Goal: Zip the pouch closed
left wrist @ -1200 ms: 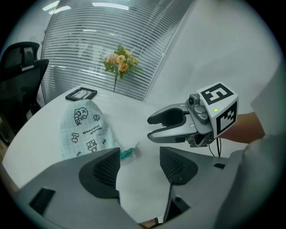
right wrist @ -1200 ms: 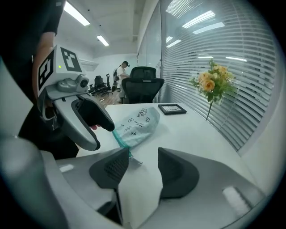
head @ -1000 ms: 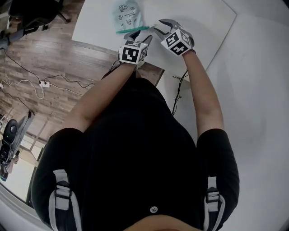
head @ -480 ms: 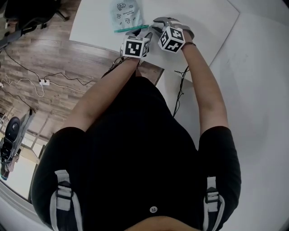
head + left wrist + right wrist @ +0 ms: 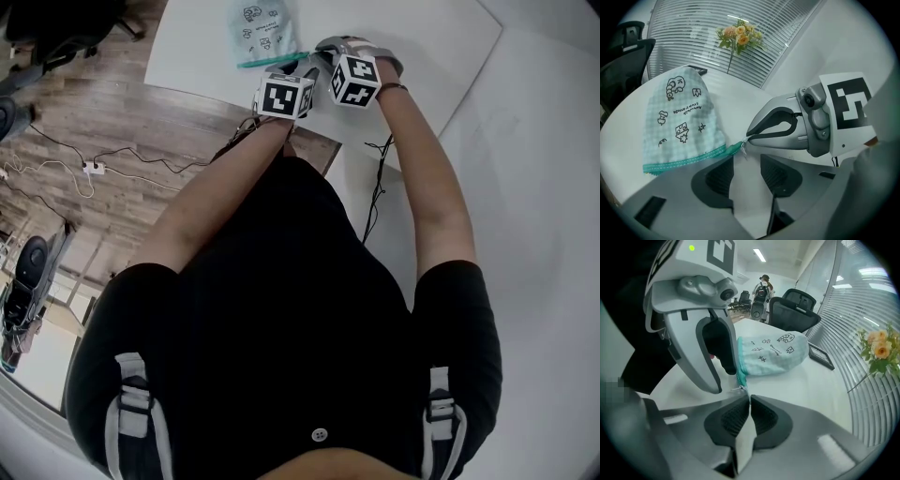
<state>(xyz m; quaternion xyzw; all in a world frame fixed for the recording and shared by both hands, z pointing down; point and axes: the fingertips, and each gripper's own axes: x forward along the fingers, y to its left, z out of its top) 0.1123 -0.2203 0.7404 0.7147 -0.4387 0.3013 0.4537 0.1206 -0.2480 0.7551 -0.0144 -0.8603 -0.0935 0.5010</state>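
A pale green checked fabric pouch (image 5: 262, 28) printed with small cartoon figures is found lying flat on the white desk (image 5: 403, 33), at its far left part. Its teal zip band (image 5: 684, 161) is turned toward the near side and runs left to right. Both tongs are held at the right end of that band, close beside each other.

The left tongs (image 5: 746, 159) are seen with the jaws moderately apart, and they have just been closing. Nothing is pressed between the ribbed pads (image 5: 719, 176). The pouch's teal corner lies just beyond the tips, at the mouth of the gap.

The right tongs (image 5: 749, 398) are seen closed, the tips brought together. The small silver zip pull (image 5: 744, 153) is located directly at those tips. It cannot be confirmed whether the pull is actually pinched.

In the head view both forearms are extended over the near desk edge, with the marker cubes uppermost. A bunch of orange and yellow flowers (image 5: 740, 35) is noted before the window blinds, and a black office chair (image 5: 794, 303) is noted beyond the desk.
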